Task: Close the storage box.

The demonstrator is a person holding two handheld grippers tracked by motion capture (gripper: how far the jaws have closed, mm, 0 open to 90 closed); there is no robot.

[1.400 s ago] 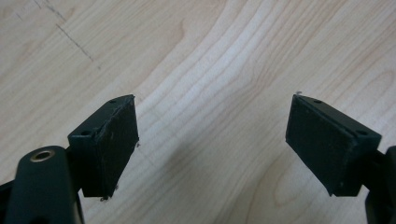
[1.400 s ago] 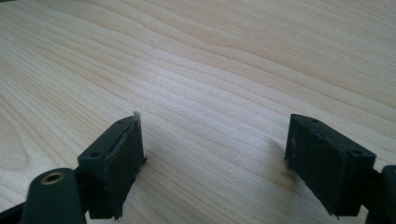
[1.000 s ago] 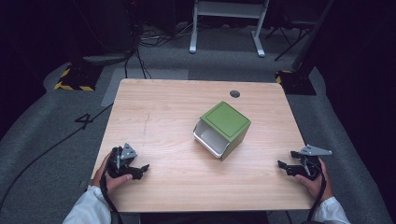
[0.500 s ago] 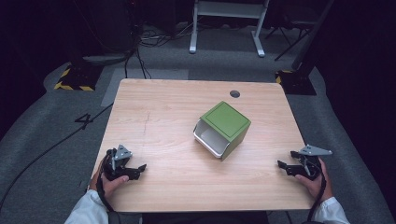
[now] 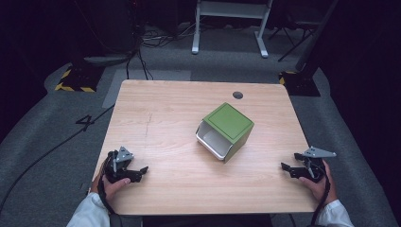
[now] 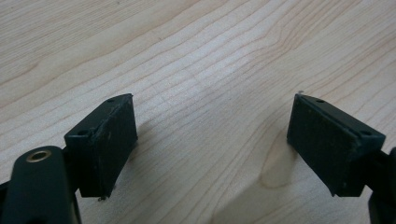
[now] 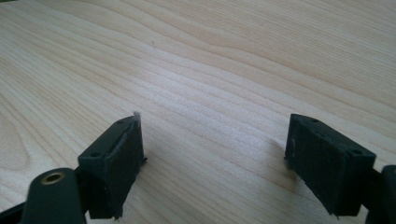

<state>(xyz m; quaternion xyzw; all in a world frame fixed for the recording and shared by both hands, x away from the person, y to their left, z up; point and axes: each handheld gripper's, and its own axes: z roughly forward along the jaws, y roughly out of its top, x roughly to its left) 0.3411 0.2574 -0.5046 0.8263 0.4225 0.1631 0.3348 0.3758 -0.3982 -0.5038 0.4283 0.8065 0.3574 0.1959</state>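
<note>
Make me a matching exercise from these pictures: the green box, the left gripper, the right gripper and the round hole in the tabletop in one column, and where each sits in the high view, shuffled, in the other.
Things:
1. green box
2. left gripper
3. right gripper
4. round hole

Places:
A. near the table's far edge
B. near the front left corner, jaws open
C. middle of the table, tipped on its side
D. near the front right corner, jaws open

Pairs: 1-C, 2-B, 3-D, 4-A
</note>
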